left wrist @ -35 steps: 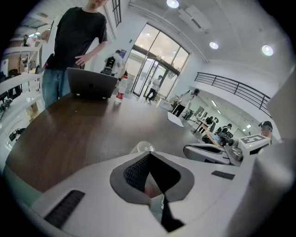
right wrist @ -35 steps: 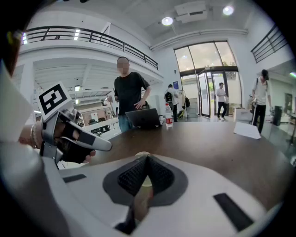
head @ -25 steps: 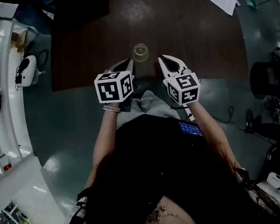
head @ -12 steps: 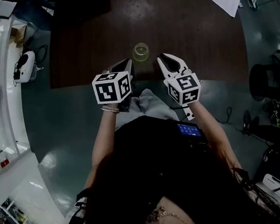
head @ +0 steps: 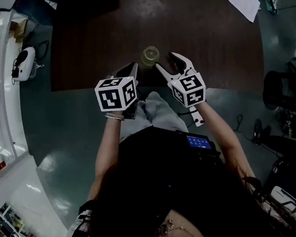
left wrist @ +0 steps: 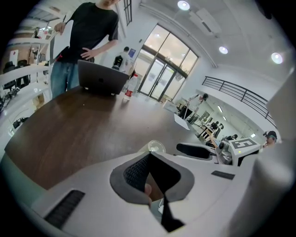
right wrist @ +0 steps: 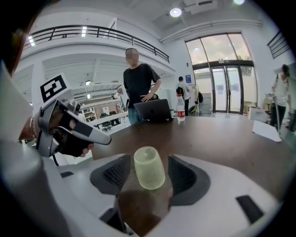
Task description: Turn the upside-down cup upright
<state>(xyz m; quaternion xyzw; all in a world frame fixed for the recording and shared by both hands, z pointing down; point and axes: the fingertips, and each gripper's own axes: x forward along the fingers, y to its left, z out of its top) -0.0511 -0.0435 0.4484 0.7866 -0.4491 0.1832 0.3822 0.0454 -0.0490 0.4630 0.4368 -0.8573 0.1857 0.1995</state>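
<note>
**Head view:** Your right gripper (head: 167, 62) sits just lower right of the upside-down cup (head: 150, 55) on the dark table (head: 207, 35), about as near as the left gripper (head: 131, 70).

**Left gripper view:** Only the cup's top (left wrist: 156, 147) peeks over its closed jaws.

**Right gripper view:** The jaws have just been opening. The cup stands base up, framed in their gap, and neither pad touches it.

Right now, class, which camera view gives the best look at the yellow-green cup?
The right gripper view. There the cup sits close and whole at centre, base up on the dark table. The head view shows it small and dim from above; the left gripper view shows only its top, the rest hidden.
</note>
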